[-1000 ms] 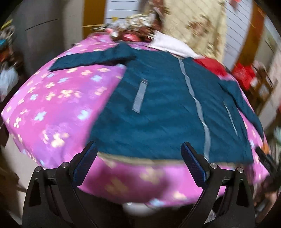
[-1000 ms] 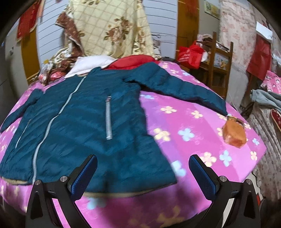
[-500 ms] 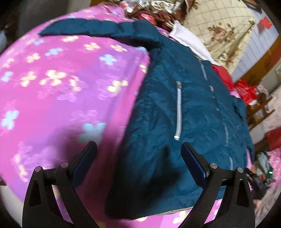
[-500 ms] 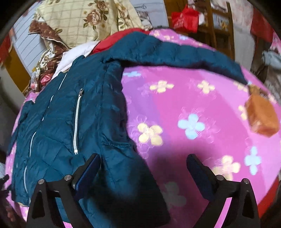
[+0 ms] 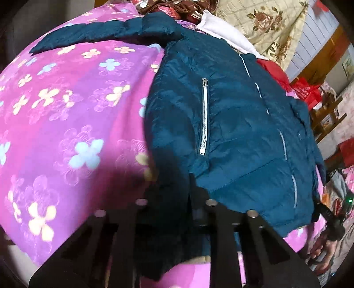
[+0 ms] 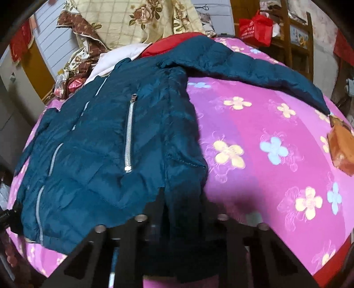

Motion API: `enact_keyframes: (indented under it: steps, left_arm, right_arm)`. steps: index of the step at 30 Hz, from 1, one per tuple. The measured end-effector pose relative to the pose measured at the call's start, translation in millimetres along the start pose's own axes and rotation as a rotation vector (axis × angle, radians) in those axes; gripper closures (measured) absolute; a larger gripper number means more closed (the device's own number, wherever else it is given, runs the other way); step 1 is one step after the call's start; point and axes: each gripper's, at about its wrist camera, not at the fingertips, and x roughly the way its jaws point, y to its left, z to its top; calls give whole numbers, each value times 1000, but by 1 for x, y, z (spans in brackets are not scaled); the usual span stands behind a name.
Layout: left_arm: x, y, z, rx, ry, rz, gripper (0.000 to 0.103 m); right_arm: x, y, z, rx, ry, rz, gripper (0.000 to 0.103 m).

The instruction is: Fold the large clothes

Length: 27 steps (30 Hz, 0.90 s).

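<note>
In the left wrist view, the left gripper (image 5: 190,195) sat low at the near edge of the bed, its two fingers drawn close together on the hem corner of the dark teal jacket (image 5: 232,124), the cloth pinched between them and bunched in shadow at the jaws. The jacket lay front up across the pink flowered bedspread (image 5: 66,115), its silver pocket zipper (image 5: 204,117) running toward the camera and the pale centre zipper line further right. One sleeve (image 5: 99,33) stretched flat to the left over the bedspread, away from the body of the jacket. Beyond the collar lay a white cloth (image 5: 223,33), a red garment (image 5: 273,71) and a cream floral quilt (image 5: 265,20). In the right wrist view, the right gripper (image 6: 177,212) was likewise closed on the jacket's (image 6: 99,150) opposite hem corner, the fabric clamped between its fingers and rising in a fold just above them. The pocket zipper (image 6: 129,133) on this side showed clearly, and the other sleeve (image 6: 254,68) reached out to the right across the bedspread (image 6: 265,177). A small orange-brown object (image 6: 341,148) rested on the bedspread near the right edge, just beside the cuff of that sleeve. A red bag (image 6: 255,27) stood in the background beyond the bed.
</note>
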Motion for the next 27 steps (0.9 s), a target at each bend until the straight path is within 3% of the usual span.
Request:
enact_keyframes:
  steps: [5,12,14,15,18,19,22,27]
  left_arm:
    - [-19,2,-17,-8,-9,30,92]
    - [-28,-7,-32,24,-38,115,90]
    - [-35,-11,-33,25,-66,147,90]
    - [-38,-10,-34,27,-75,151,89]
    - [-52,-10,-36,29,-112,168,78]
    - [-57,-8,-37,24,-127,172,69]
    - [-73,0,-40,-9,-169,202,47]
    - [-93,6,-42,-41,-233,244,45]
  right_arm:
    - [-13,-1,-10,4,14,37,88]
    - [-22,-7,-23,-21,1,20,88]
    - [-26,-9,-22,-10,-1,15,85]
    - [-30,-10,-21,-10,-11,6,78]
    - [-45,-11,-20,-27,-70,-42,53]
    - [-52,-12,-19,-28,-96,-67,50]
    - [-66,-13,-17,-22,-137,-83,50]
    - [-79,9,-10,-58,-182,-44,50]
